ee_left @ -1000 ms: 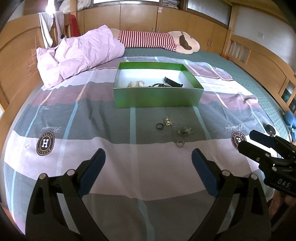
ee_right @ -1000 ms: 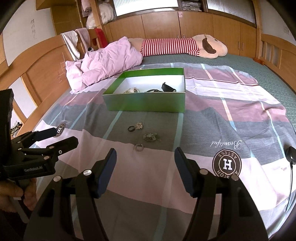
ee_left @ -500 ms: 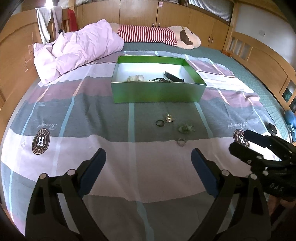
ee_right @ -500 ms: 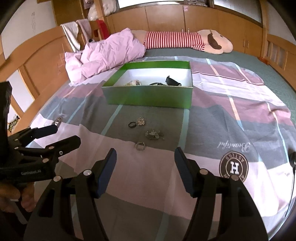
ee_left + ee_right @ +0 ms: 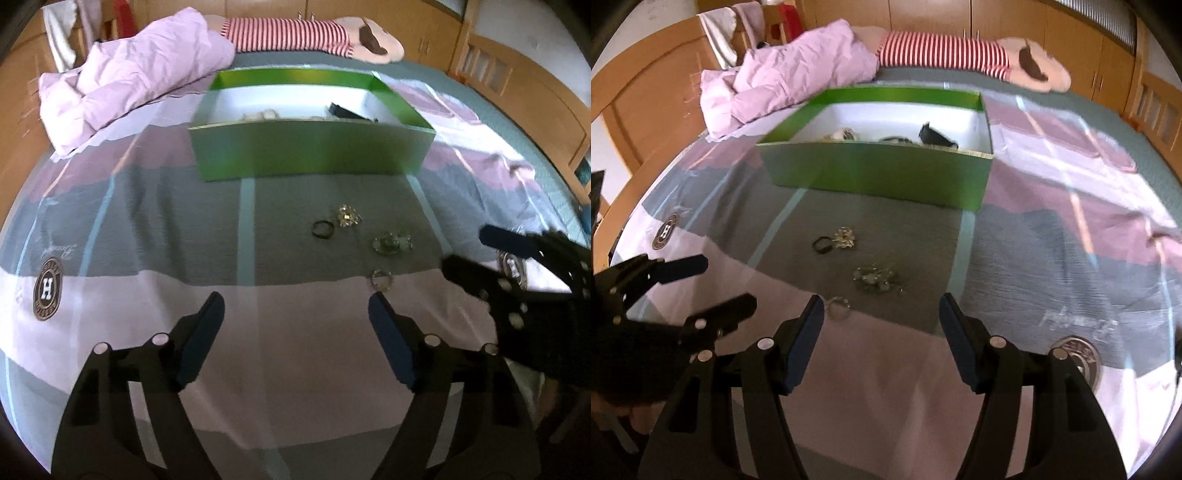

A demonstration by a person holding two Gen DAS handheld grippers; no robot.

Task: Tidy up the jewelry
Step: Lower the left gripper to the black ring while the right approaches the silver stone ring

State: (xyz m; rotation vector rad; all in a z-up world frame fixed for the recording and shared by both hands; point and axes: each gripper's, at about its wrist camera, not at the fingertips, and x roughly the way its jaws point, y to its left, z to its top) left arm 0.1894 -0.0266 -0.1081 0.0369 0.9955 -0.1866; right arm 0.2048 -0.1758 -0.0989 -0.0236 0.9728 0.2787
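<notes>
Several jewelry pieces lie on the bedspread in front of a green box [image 5: 310, 155] [image 5: 879, 173]: a black ring [image 5: 323, 229] [image 5: 822, 244], a silver cluster [image 5: 347, 216] [image 5: 845, 237], a tangled silver piece [image 5: 391, 243] [image 5: 877, 277] and a small silver ring [image 5: 382, 278] [image 5: 837, 304]. The box holds a black item [image 5: 347, 111] [image 5: 936, 137] and some pale pieces. My left gripper [image 5: 295, 332] is open and empty, just short of the silver ring. My right gripper [image 5: 881, 332] is open and empty, over the silver ring and the tangled piece.
A crumpled pink duvet [image 5: 125, 81] [image 5: 783, 85] and a striped plush toy [image 5: 306, 37] [image 5: 960, 55] lie behind the box. Wooden bed frame and cabinets ring the bed [image 5: 646, 96]. The right gripper shows at the right of the left wrist view [image 5: 517, 266]; the left one shows in the right wrist view [image 5: 665, 295].
Both grippers have moved forward and lower toward the jewelry on the bedspread; the box and pieces look larger. Both stay open and empty.
</notes>
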